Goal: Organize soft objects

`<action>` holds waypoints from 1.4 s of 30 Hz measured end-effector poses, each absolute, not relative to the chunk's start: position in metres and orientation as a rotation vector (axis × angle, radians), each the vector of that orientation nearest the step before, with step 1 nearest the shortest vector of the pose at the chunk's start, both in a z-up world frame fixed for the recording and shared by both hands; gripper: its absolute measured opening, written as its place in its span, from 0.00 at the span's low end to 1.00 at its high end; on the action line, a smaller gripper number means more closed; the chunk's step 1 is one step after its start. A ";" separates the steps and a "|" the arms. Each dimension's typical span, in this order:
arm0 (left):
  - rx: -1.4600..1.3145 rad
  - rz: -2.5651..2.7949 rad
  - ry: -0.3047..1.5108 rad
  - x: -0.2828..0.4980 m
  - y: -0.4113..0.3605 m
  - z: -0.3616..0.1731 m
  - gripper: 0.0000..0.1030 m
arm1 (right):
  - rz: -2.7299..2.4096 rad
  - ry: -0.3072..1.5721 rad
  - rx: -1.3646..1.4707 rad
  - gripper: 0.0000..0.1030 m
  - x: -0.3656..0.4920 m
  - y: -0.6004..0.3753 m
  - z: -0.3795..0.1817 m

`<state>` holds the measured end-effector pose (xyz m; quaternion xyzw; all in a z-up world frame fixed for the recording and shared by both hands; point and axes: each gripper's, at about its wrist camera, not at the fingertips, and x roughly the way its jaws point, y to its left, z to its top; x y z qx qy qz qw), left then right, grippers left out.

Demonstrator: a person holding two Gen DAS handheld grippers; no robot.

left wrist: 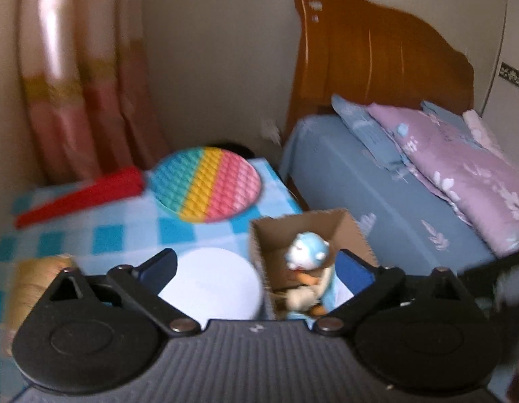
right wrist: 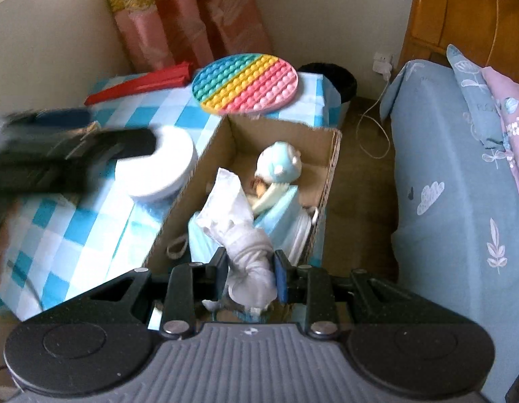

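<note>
right hand-held gripper pinched a white cloth over the cardboard box; left hand-held gripper was spread above the checkered table, beside the bed and curtains.

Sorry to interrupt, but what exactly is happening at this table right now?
A person is sorting soft items into a cardboard box. The right gripper is shut on a white cloth bundle over the box, where a blue plush doll already lies. The left gripper is open, holding nothing, near the white round container.
</note>
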<state>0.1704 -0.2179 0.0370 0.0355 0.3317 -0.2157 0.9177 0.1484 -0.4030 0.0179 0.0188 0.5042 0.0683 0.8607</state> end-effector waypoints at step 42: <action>0.145 -0.302 0.725 0.075 -0.150 0.022 0.99 | -0.245 0.956 0.156 1.00 0.049 -0.342 -0.001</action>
